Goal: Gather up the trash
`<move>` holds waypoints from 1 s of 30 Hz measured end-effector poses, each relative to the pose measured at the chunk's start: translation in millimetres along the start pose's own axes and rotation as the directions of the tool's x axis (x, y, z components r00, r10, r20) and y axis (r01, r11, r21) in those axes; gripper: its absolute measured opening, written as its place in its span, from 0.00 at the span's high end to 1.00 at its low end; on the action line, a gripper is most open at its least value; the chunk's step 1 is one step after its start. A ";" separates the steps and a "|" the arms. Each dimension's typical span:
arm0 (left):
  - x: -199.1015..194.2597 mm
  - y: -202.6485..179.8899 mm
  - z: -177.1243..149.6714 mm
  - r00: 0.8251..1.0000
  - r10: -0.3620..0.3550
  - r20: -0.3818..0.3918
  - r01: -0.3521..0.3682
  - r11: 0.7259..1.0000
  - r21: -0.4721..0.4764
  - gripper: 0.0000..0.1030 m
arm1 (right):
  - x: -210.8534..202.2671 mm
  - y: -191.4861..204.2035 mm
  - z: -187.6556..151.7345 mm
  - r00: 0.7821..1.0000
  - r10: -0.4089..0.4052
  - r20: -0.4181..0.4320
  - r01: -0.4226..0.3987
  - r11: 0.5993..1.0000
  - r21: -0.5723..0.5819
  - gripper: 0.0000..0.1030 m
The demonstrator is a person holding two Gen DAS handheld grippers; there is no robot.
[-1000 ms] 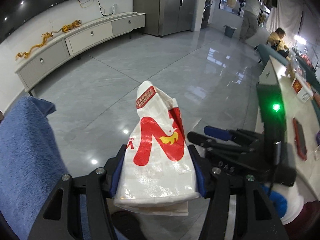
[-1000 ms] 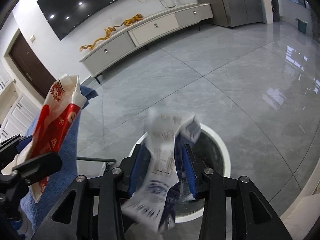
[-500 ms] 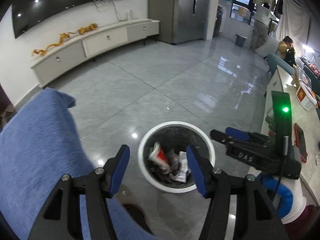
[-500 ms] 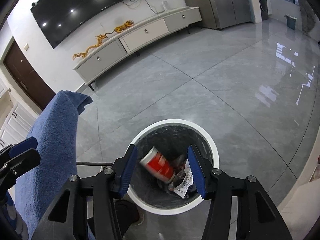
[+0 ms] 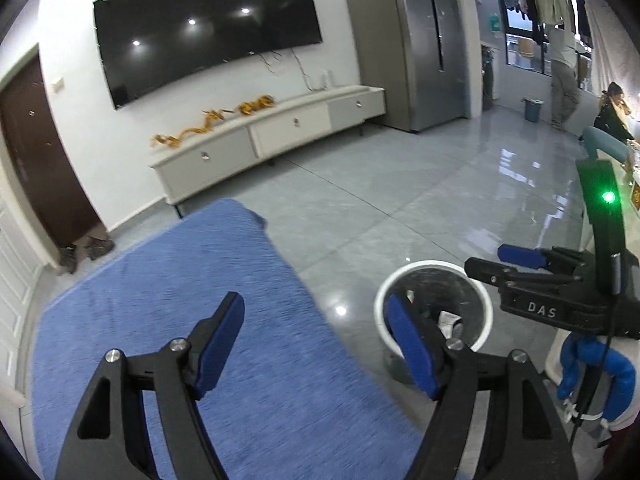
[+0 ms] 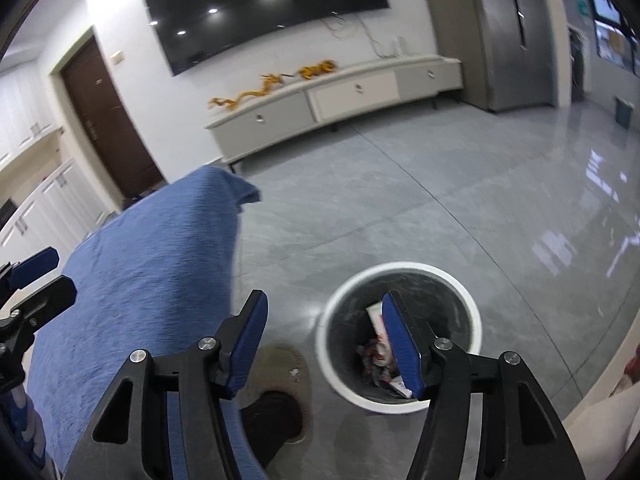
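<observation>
Below, crumpled trash (image 6: pixel 380 350) lies inside the white-rimmed bin (image 6: pixel 400 270) on the grey floor, just right of the empty, wide-open right gripper (image 6: pixel 324 344), while the left gripper (image 5: pixel 316 344) hangs equally agape over blue cloth (image 5: pixel 200 300)

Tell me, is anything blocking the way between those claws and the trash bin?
Nothing visible does. The bin stands open-topped on the floor, trash inside, and both the left gripper and right gripper are open and empty.
</observation>
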State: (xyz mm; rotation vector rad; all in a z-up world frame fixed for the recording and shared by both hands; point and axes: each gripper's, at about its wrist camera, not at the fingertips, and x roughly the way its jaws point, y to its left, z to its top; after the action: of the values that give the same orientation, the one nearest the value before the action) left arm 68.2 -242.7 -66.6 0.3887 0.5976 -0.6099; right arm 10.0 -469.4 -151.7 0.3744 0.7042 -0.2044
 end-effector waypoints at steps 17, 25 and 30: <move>-68.3 68.6 -37.1 0.986 0.164 0.036 -0.158 0.978 -0.135 0.26 | -51.5 98.2 -1.7 0.996 0.054 0.074 -0.039 0.981 -0.189 0.20; -90.5 111.0 -63.3 0.968 0.249 0.035 -0.236 0.946 -0.222 0.25 | -64.8 122.7 -10.9 0.996 0.026 0.081 -0.008 0.977 -0.215 0.14; -103.3 130.6 -77.8 0.948 0.317 0.037 -0.296 0.916 -0.269 0.25 | -69.3 141.7 -15.8 0.996 0.018 0.085 0.003 0.969 -0.248 0.08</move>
State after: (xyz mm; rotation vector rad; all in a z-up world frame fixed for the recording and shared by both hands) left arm 51.1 -61.7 -40.0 0.2025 0.5179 -0.2383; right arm -7.6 -329.5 -79.1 0.1284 0.6337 -0.1227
